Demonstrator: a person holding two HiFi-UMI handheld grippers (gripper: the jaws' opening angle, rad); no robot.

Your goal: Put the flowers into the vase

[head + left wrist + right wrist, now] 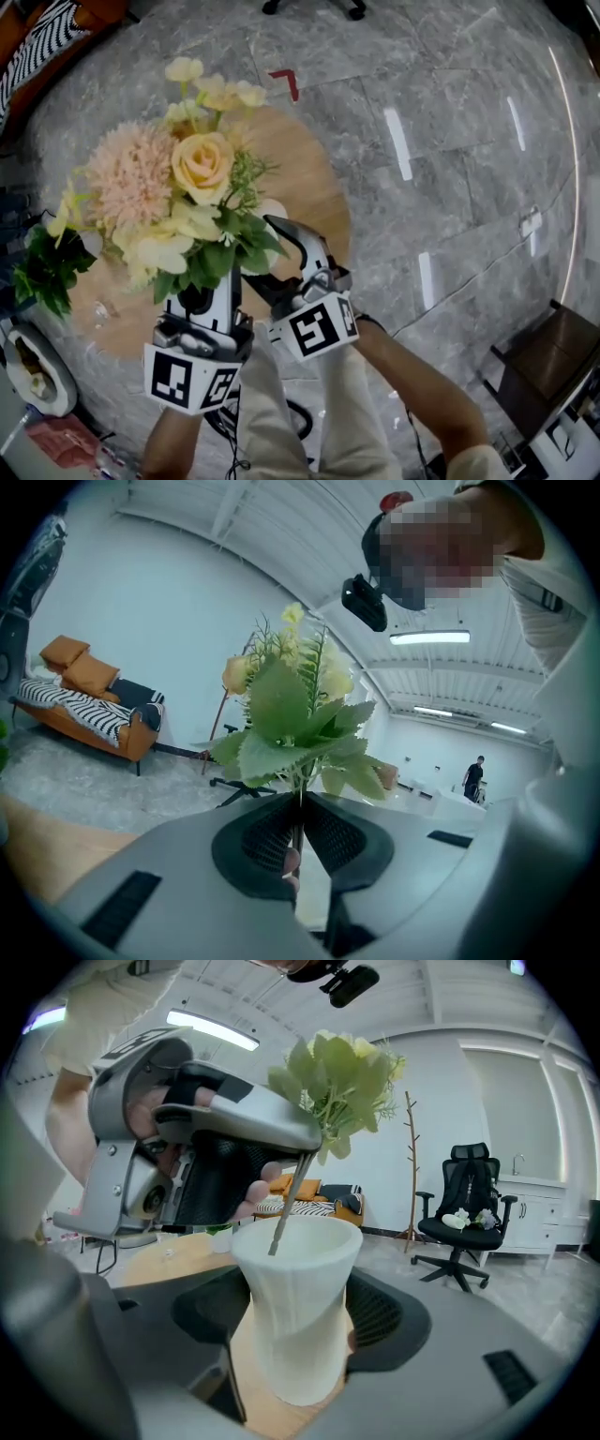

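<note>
- Head view: flowers (187, 187) fill the centre-left of the frame over the round bench (314, 178). My left hand-held gripper (208, 292) comes up beneath the leaves. The right hand-held gripper (274, 253) reaches in just beside it at lower centre. The foliage hides the vase from me here.
- Left gripper view: the jaws are almost together, clamped on the thin stems (298, 808) low down. That keeps the bouquet upright above them, so I can steer it as one bundle.
- Right gripper view: the vase (295, 1288) stands on the bench at frame centre. The jaws are spread wide and closed against its sides, I judge to stop it tipping while the stems go in. One cut stem end hangs at the mouth from the upper left. I cannot tell whether it is inside the rim.
</note>
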